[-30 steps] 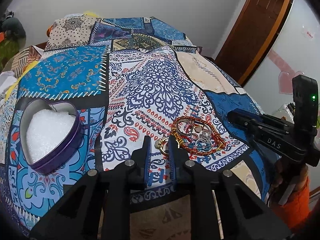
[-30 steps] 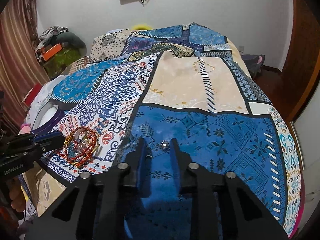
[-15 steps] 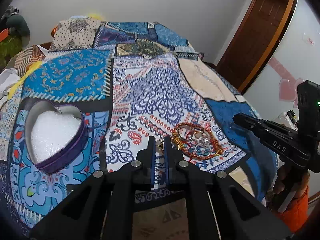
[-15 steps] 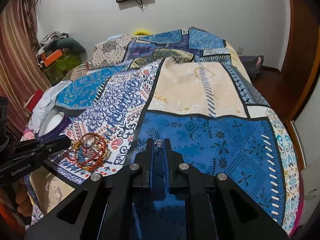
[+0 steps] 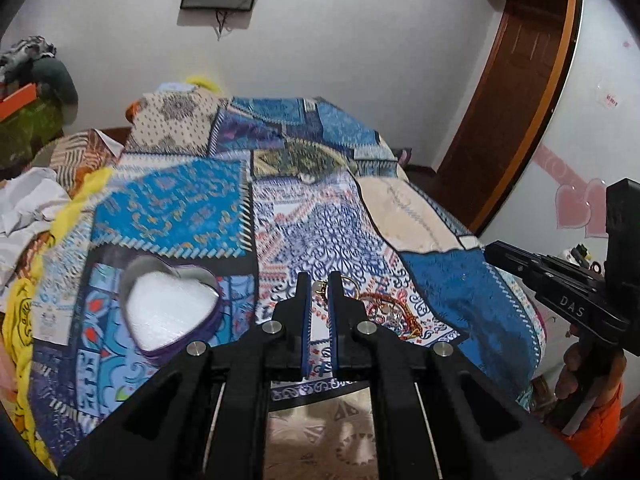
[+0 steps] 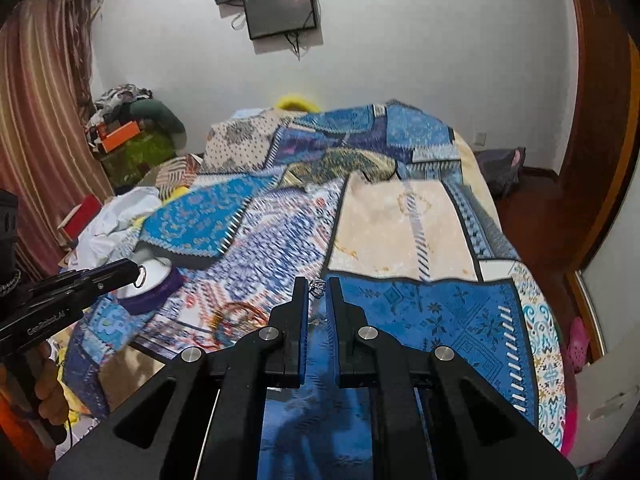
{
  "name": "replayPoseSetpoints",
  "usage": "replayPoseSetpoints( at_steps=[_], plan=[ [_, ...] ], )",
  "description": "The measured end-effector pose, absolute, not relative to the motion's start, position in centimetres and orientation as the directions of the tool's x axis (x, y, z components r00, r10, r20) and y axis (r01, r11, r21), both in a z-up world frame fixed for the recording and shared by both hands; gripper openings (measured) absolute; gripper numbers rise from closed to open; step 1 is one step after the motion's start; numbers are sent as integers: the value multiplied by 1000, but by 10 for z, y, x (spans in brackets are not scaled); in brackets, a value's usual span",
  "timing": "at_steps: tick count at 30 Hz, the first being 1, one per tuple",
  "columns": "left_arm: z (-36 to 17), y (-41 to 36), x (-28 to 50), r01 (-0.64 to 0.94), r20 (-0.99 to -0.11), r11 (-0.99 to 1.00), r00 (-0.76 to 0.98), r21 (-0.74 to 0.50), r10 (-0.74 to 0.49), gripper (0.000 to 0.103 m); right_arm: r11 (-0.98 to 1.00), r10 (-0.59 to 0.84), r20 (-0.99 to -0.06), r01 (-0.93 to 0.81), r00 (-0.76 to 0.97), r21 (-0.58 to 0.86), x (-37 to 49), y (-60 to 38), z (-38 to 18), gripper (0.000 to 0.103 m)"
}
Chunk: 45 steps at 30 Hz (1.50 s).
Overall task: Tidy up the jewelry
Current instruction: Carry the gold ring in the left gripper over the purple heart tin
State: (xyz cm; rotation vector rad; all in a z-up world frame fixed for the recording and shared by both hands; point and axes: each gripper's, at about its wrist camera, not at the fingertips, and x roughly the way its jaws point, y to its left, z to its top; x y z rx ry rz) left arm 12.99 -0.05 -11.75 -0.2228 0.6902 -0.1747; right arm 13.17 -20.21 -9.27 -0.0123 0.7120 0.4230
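Gold ring (image 5: 320,289) was pinched at the tips of the left gripper (image 5: 319,286), raised above the quilt (image 5: 460,292) just right of the heart tin (image 5: 172,308). Right gripper (image 6: 318,289) was clamped on a silver ring (image 6: 318,287) over the blue patch. Bangles (image 5: 394,312) lay on the quilt, right of the left gripper.
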Motion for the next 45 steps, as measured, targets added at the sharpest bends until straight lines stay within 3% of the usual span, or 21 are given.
replayPoseSetpoints(
  at_steps=[23,45],
  plan=[
    [-79,81,80,-16,-492,971,864,-238,-106,6,851,491,-498,-515,715,99,95,-111,-35,8],
    [-126,135,105,-94,-587,977,808,-190,-36,6,755,565,-608,-646,558,109,123,-11,-73,8]
  ],
)
